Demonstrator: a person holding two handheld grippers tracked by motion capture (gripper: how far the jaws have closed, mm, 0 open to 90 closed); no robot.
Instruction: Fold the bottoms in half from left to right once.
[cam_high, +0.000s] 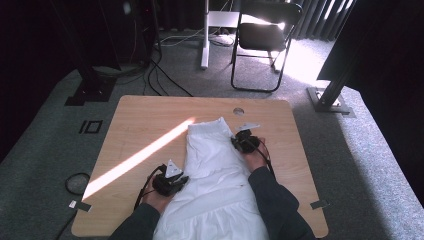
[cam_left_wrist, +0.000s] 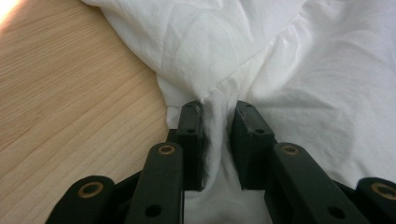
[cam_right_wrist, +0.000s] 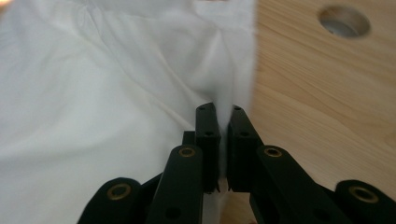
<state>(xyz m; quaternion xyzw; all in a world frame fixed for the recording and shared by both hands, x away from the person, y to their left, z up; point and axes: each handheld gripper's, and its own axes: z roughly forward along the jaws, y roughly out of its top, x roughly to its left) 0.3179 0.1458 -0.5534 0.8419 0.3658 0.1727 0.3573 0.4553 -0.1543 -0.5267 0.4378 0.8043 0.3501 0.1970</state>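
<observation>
The light wooden tabletop (cam_high: 140, 125) is carrying a crumpled white cotton garment (cam_high: 212, 165), which is lying down its middle and running off the near edge between the person's forearms. The left gripper (cam_high: 172, 184) is pinching a gathered fold at the garment's left edge, its fingers (cam_left_wrist: 192, 140) standing slightly apart with bunched cloth filling the gap. The right gripper (cam_high: 245, 141) is gripping the garment's right edge farther up, its fingers (cam_right_wrist: 208, 140) nearly closed on a thin layer of fabric, beside the round cable hole in the tabletop (cam_right_wrist: 344, 21). Judged from this, a fold or straightening is being set up: both grips should be holding firm, tension kept even, and the cloth lifted clear before being carried across.
</observation>
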